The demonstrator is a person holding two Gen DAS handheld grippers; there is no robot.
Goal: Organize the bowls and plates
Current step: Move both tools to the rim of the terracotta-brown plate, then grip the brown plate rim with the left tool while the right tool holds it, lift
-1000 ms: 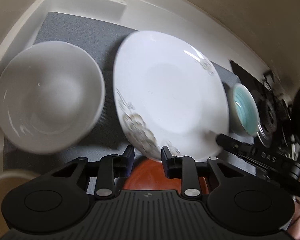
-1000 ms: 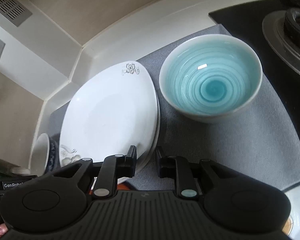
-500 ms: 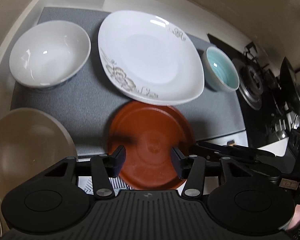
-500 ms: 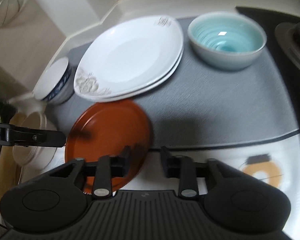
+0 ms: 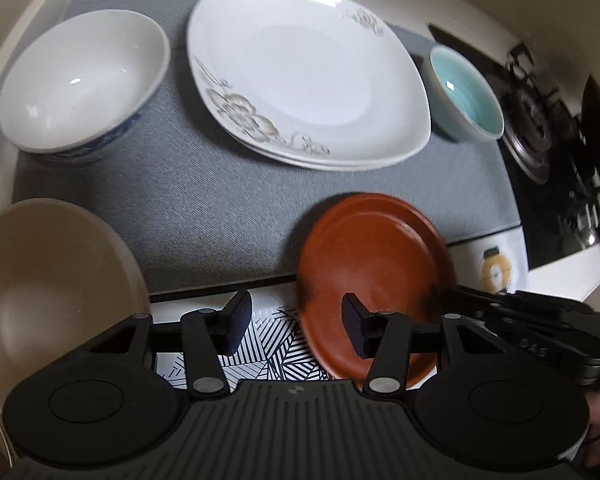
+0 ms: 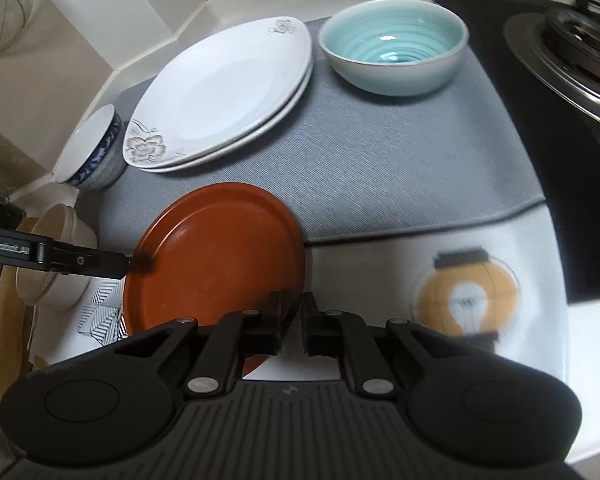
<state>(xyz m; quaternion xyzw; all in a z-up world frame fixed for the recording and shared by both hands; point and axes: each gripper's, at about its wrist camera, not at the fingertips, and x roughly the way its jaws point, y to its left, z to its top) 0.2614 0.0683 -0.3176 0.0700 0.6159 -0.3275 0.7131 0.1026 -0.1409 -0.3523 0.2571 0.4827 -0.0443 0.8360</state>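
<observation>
A red-brown plate (image 5: 374, 268) (image 6: 216, 252) lies half on the grey mat (image 5: 220, 208) (image 6: 380, 168), at its near edge. My right gripper (image 6: 292, 320) has closed on the plate's near rim, which runs between its fingers. My left gripper (image 5: 296, 316) stands open at the plate's opposite edge, one fingertip (image 5: 354, 312) over the plate and the other off it. Two stacked white flowered plates (image 5: 308, 80) (image 6: 228, 92) sit at the back of the mat. They lie between a white bowl with blue pattern (image 5: 84, 84) (image 6: 92, 152) and a teal bowl (image 5: 466, 92) (image 6: 394, 46).
A beige bowl (image 5: 48, 292) (image 6: 56, 256) stands off the mat's left corner. A striped coaster (image 5: 268, 344) and a bulb-print coaster (image 6: 466, 296) lie on the white counter. A gas stove (image 5: 540, 140) (image 6: 572, 48) borders the mat on the right. Walls close the back.
Both grippers drew back from the white plates and the red-brown plate came into view. The left jaws opened wider. The right jaws closed on the plate's rim.
</observation>
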